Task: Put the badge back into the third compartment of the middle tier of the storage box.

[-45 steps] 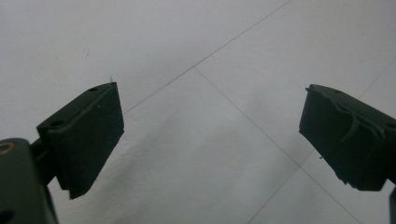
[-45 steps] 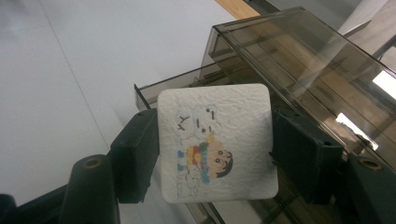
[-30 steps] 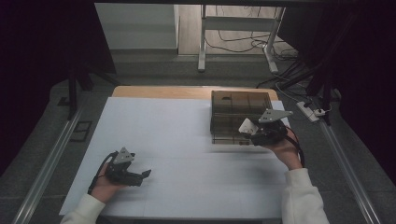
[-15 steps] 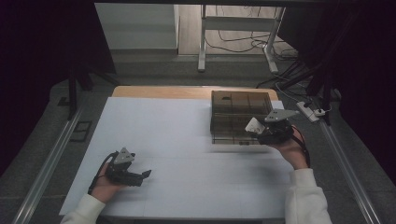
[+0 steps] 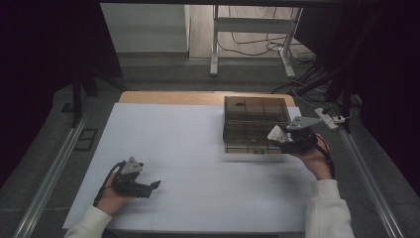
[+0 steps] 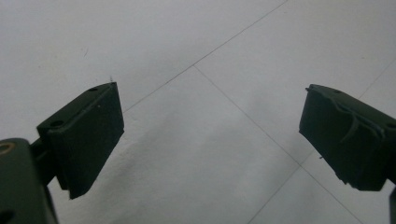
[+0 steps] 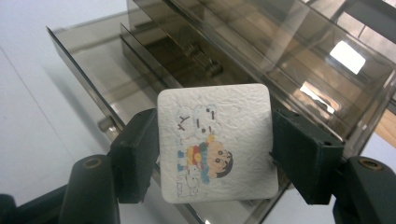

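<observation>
White cartoon-printed square pad [image 7: 215, 142] sits clamped in the right gripper [image 7: 215, 149] over the smoky drawer box [image 5: 255, 124], seemingly for stowing; left gripper [image 6: 210, 140] rests apart, empty.

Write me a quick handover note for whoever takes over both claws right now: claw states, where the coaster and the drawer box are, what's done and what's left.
Right claw: shut on the white cartoon coaster, held by its two side edges at the near right corner of the smoked clear drawer box.
Left claw: open, nothing between the jaws, low over the white table at near left.
Drawer box: far right of the table; a drawer is pulled out toward the near side.
Done: coaster gripped, drawer open.
Left: probably place the coaster into the open drawer, release, and push the drawer shut.
</observation>
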{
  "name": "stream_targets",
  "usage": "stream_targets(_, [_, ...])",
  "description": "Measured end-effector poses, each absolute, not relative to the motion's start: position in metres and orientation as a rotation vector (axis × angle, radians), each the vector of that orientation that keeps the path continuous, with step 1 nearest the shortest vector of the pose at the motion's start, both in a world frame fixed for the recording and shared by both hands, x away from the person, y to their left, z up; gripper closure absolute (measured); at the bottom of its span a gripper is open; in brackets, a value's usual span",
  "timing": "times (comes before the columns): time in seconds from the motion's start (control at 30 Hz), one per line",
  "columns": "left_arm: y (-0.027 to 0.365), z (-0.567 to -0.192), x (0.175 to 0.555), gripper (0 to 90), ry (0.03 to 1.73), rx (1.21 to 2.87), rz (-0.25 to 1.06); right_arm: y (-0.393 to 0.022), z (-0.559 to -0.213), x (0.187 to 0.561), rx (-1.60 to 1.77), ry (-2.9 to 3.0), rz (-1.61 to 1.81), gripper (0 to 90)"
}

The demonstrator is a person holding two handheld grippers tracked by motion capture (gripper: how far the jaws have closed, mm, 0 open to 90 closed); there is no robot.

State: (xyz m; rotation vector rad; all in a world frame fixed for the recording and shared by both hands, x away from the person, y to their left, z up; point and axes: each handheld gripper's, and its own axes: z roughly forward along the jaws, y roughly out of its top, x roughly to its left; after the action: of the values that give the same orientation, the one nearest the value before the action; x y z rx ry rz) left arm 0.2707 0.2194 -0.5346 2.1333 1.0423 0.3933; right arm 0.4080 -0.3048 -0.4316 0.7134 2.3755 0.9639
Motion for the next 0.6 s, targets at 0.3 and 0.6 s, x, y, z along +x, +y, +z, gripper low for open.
stream_targets(0.3, [0.2192, -0.5351, 0.2709, 6.6, 1.044, 2.137, 0.394, -0.3105, -0.4389, 0.4127, 0.719, 2.389, 0.931, 33.0])
stream_targets(0.6, [0.2193, -0.5353, 0.2710, 6.6, 1.045, 2.136, 0.392, -0.3152, -0.4405, 0.4144, 0.723, 2.384, 0.914, 33.0])
